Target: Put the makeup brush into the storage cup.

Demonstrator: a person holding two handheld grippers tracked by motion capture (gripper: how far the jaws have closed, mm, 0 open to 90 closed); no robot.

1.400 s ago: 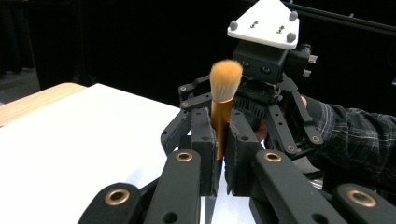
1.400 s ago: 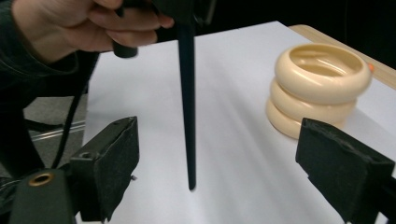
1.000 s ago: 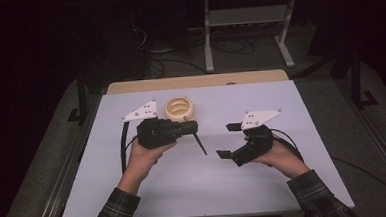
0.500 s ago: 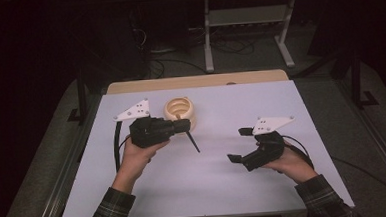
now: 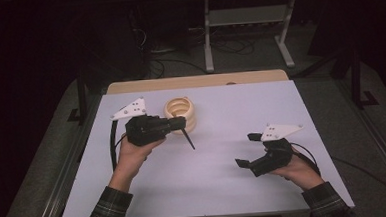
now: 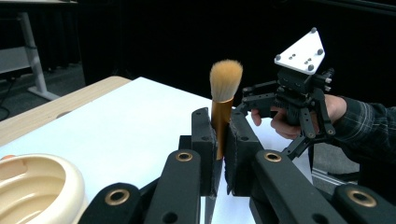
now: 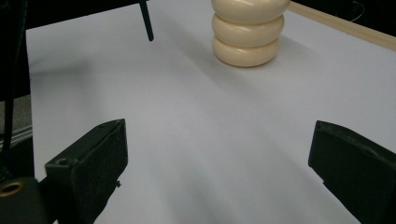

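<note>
One brush (image 6: 223, 100) clamped, table (image 5: 235, 186) edge near

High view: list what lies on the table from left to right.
Left gripper clamped on the brush → cream ringed holder just behind its jaws → bare stretch of table → right gripper, jaws open.
</note>
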